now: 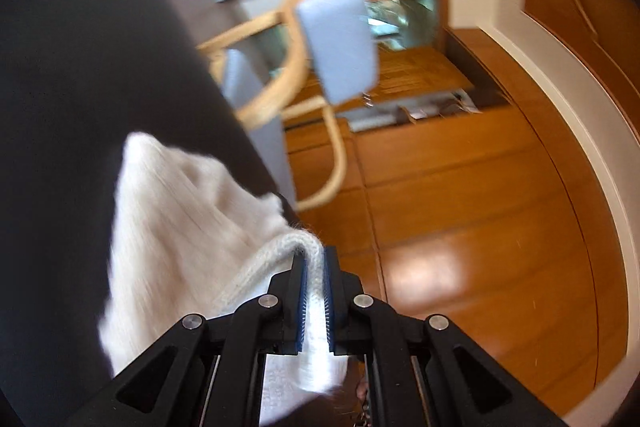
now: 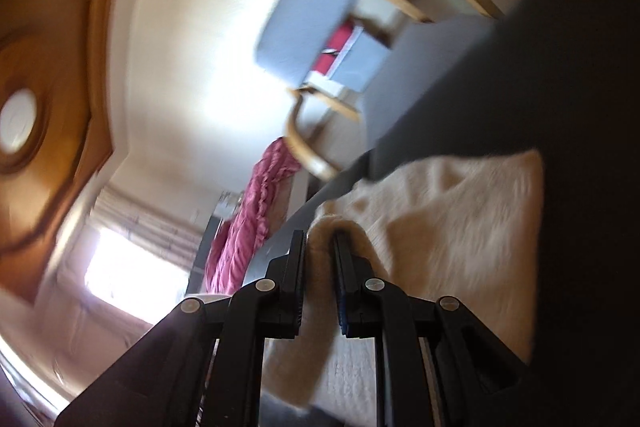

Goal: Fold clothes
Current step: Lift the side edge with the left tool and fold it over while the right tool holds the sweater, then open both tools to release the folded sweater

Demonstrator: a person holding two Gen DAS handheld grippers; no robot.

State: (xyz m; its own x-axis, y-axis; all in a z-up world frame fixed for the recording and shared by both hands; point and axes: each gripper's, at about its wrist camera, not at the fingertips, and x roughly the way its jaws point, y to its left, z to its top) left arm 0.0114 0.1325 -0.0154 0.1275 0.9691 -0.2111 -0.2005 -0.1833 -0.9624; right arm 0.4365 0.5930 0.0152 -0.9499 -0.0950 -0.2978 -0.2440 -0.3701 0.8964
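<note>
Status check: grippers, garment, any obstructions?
Left gripper shut on cream knit sweater. Right gripper shut on it too. Views blurred; nothing visibly obstructing.

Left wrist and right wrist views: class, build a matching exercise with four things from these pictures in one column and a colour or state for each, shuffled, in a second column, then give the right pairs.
Things:
1. fluffy cream knitted garment
2. padded chair back on the bentwood chair
3. ruffled cloth hanging by the wall
4. left gripper

Colour or state:
A. pink
B. shut on a corded hem
C. pale blue-grey
D. held at two places by both grippers

Pairs: 1-D, 2-C, 3-A, 4-B. The right gripper pinches another fold.
</note>
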